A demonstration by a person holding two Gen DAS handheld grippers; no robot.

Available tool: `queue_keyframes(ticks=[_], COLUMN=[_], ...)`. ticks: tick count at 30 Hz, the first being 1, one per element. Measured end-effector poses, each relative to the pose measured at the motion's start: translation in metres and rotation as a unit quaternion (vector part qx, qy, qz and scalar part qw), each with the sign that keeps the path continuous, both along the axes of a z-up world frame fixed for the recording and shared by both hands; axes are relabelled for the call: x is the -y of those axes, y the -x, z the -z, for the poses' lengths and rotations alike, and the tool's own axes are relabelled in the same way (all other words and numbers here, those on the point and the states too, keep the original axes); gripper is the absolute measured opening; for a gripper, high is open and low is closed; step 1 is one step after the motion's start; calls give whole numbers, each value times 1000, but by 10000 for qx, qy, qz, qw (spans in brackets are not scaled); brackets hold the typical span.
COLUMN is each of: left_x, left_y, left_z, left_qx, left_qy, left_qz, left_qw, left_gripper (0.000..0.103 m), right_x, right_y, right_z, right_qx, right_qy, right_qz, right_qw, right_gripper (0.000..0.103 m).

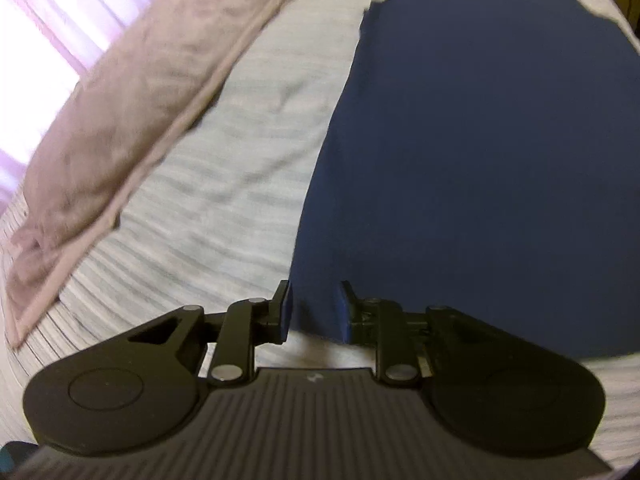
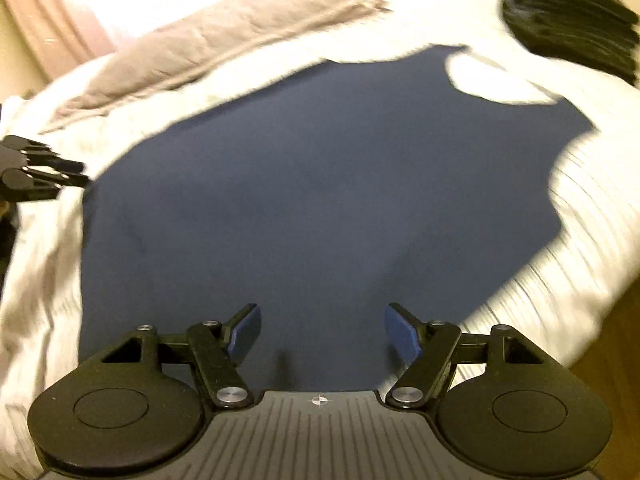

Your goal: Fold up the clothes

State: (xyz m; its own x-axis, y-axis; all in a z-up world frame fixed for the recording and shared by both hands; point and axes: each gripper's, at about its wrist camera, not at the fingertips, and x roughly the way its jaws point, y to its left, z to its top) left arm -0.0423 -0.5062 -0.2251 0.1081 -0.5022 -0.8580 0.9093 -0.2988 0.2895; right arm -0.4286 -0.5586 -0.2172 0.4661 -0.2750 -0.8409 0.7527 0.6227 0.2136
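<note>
Navy top [image 2: 320, 184] flat on bed [image 2: 580, 240] | L tool [image 1: 316, 308] narrow gap, empty | R tool [image 2: 322, 334] wide, empty

A bed [image 2: 568, 216] covered with a white striped sheet is seen. A navy sleeveless top [image 2: 320, 184] is spread flat on it. Beyond the top, a grey-beige pillow [image 2: 208, 48] lies, and a stack of dark folded clothes [image 2: 576, 20] is placed near its neckline.

Pale striped bed [image 1: 224, 168] beneath a bright pink-curtained window [image 1: 48, 32].
</note>
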Motion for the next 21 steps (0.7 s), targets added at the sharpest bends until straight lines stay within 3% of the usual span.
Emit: queue_keyframes(ticks=[4,7,10,12,15,21], left_x=[10,24,32,32,33,27], left_y=[24,43,46,41,34,26], left_z=[-4,14,37,42,42,22], left_qx=[-317,-351,-273,-256,-146,228], left_qy=[56,-63,-271,-280,-342,-370], left_qz=[311,574,515,448,355,328], left_qw=[9990,9977,9979,9983,9987,9985], left_gripper=[21,22,24,28,29,28], right_x=[5,8,11,10,7,-9], right_y=[10,20,31,46,68,27], right_z=[19,33,48,52,35,-10], right_qx=[-284,-546,-808,-1088,-1294,-430], right_qy=[34,62,89,-10,8,481], right_qz=[-370,-642,-913,-835,-574,-809], right_qw=[9989,9964,9925,9905,9899,9946], right_gripper=[72,72,72,72,72,72])
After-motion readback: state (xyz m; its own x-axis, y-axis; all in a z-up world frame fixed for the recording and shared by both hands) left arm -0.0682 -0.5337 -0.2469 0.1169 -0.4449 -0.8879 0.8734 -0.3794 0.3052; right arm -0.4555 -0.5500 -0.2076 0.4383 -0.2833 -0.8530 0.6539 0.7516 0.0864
